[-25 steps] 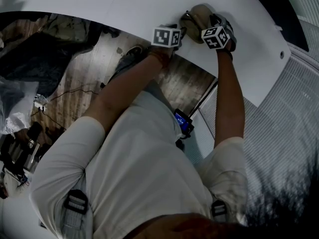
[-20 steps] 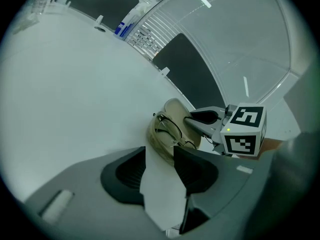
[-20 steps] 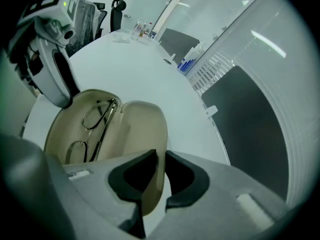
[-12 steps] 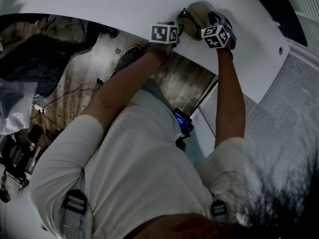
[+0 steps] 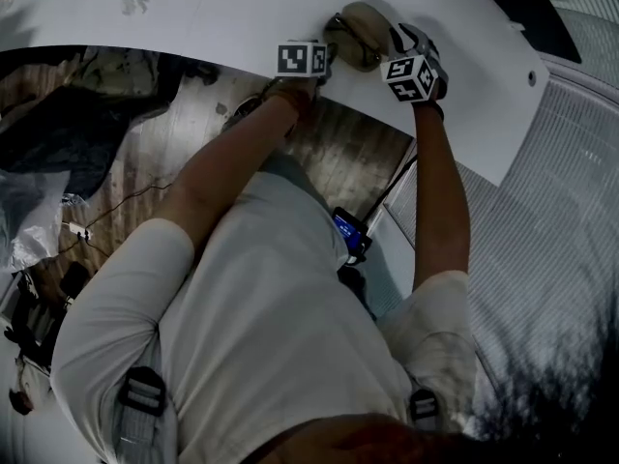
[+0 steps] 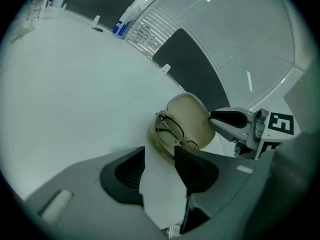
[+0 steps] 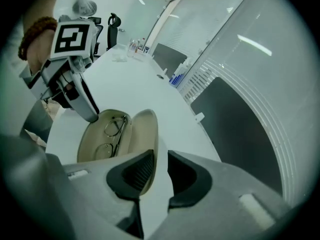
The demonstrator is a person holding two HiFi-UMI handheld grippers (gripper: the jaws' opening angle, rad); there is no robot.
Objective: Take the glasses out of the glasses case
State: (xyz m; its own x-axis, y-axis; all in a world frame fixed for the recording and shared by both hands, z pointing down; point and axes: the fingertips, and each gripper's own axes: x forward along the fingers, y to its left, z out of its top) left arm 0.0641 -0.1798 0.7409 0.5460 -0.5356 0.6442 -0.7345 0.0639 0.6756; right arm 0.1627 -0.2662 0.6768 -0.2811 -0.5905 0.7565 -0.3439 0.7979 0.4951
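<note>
Table: white top (image 5: pixel 193 8), sweeping across the head view from nine to two o'clock. My work sits near its edge at twelve.
Left gripper (image 6: pixel 159 152): jaws parted, with bare table showing down the gap. The glasses case (image 6: pixel 192 119) begins right at the tips and runs off toward one o'clock. Its near end tucks behind the tip at three o'clock. I can't tell whether a pad bears on it.
Glasses case: lying open on the table between my two grippers, base (image 7: pixel 95 139) flat and lid (image 7: pixel 146 129) swung up.
Glasses (image 6: pixel 172 131): thin dark frame, lying inside the base, just past the left gripper's tips.
Right gripper (image 7: pixel 160 153): jaws have just been opening and now stand loose. The lid's rim runs down between them, against the pad at nine o'clock. A strip of table shows between the rim and the pad at three o'clock. I have nothing clamped.
Head view alone: both forearms (image 5: pixel 440 191) reaching up to twelve. The left cube (image 5: pixel 302 59) is at eight o'clock of the case and the right cube (image 5: pixel 411 73) at four. I can't make out the glasses from here.
Left gripper view alone: the right gripper's dark finger (image 6: pixel 230 118) comes in from three o'clock to the lid's rim.
Right gripper view alone: the left gripper's dark finger (image 7: pixel 82 101) comes down from ten o'clock, its tip at the base's far end.
Writing: black-and-white square markers on both cubes. Bottles (image 6: pixel 122 26) stand at the table's far edge at eleven o'clock, their labels too small for me to read.
</note>
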